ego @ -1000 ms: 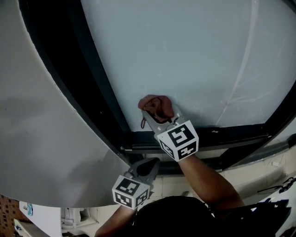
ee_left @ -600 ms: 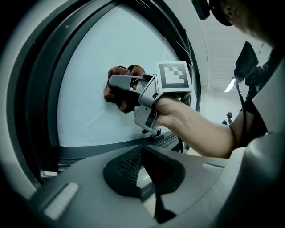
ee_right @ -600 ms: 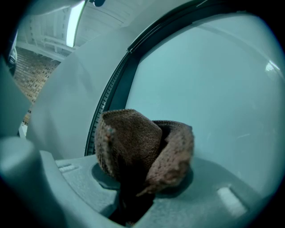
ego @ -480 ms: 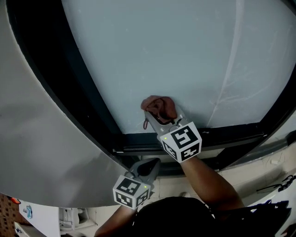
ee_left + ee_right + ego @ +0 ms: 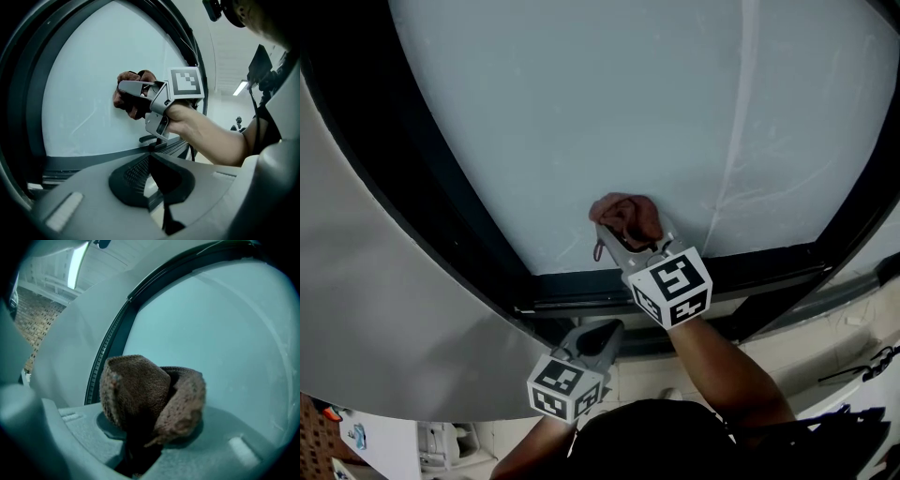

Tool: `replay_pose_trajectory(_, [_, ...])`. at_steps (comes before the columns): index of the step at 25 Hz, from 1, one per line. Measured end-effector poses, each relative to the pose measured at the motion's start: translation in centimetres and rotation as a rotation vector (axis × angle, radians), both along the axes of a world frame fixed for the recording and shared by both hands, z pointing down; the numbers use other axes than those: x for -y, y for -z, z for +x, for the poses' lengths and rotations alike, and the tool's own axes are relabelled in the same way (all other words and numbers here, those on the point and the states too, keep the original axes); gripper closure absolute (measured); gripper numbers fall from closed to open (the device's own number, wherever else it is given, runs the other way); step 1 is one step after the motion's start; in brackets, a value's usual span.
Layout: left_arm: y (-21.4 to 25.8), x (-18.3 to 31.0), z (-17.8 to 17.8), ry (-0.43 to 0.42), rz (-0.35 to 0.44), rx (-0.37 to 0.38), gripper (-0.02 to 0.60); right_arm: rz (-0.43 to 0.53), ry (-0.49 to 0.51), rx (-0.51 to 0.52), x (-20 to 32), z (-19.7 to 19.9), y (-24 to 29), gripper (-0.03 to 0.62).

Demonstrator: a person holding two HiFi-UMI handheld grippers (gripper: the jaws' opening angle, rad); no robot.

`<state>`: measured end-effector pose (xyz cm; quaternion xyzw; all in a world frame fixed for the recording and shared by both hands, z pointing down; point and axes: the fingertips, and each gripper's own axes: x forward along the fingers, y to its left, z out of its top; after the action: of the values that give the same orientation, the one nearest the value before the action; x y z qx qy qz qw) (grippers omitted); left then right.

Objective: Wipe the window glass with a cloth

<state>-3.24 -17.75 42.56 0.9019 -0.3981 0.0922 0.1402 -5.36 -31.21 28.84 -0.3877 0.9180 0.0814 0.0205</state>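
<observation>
I have the right hand-held gripper (image 5: 619, 234) pinching the cloth (image 5: 626, 216), and the wad sits against the window glass (image 5: 609, 103) low on the pane, just above the bottom rail of the dark frame (image 5: 581, 286). The left hand-held gripper (image 5: 598, 337) hangs below that rail with its jaws pressed together on nothing, taking no part.

To wipe well from here, I judge I should keep the bunched face of the cloth flat to the pane rather than let the jaw tips lead, since hard plastic on glass would scrape and clean nothing. Steady, overlapping passes should serve best, with the cloth kept off the rail so it does not snag and pull out of the pinch. A long pale streak (image 5: 736, 141) runs down the pane to the right of the cloth, with fainter slanting marks near it; whether they would wipe off I cannot tell.

The cloth is reddish-brown and coarsely woven, folded over itself into a loose lump that bulges out beyond the jaws. It looks soft and should flatten under light pressure
</observation>
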Motion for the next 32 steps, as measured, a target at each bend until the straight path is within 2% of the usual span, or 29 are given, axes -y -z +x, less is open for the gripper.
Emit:
replay_pose_trajectory(22, [0.0, -0.1, 6.4, -0.069, -0.001, 0.003, 0.565, -0.007, -0.103, 0.007, 0.8, 9.8, 0.1, 0.459])
replay_pose_trajectory(32, [-0.2, 0.0, 8.1, -0.092, -0.001, -0.005, 0.565, -0.010, -0.128, -0.010, 1.1, 13.5, 0.3, 0.459])
